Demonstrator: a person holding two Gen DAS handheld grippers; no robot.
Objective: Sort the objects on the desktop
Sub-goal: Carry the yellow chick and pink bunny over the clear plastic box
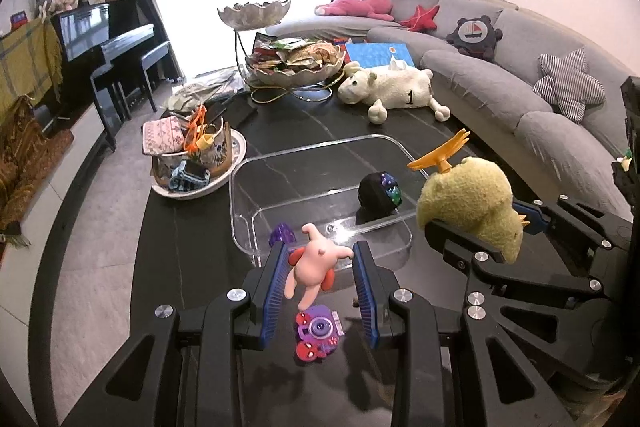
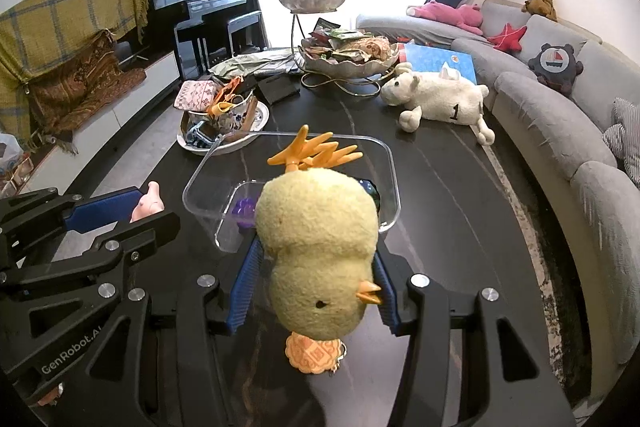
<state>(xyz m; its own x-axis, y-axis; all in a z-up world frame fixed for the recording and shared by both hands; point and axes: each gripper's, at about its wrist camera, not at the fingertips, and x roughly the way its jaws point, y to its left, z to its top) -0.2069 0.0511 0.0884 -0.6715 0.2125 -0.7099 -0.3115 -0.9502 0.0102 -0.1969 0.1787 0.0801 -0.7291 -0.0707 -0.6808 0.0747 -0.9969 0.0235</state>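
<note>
My left gripper [image 1: 320,251] is shut on a small pink figure [image 1: 314,265] with red patches, held just above the dark table. A purple toy camera [image 1: 319,331] lies under it. My right gripper [image 2: 316,251] is shut on a yellow plush chick [image 2: 320,243], upside down with its orange feet pointing up. Ahead of both stands a clear plastic bin [image 1: 312,148] holding a black ball [image 1: 380,193]; a purple piece [image 1: 282,235] sits at its near left corner. From the left wrist view the chick [image 1: 468,203] hangs at the right. From the right wrist view the left gripper [image 2: 120,211] and the figure [image 2: 148,205] are at the left.
A white plush sheep [image 1: 388,87] lies beyond the bin. A two-tier bowl stand [image 1: 296,63] full of packets is at the back. A plate [image 1: 224,179] with a pouch, orange glasses and a watch sits left of the bin. A grey sofa [image 1: 500,79] runs along the right.
</note>
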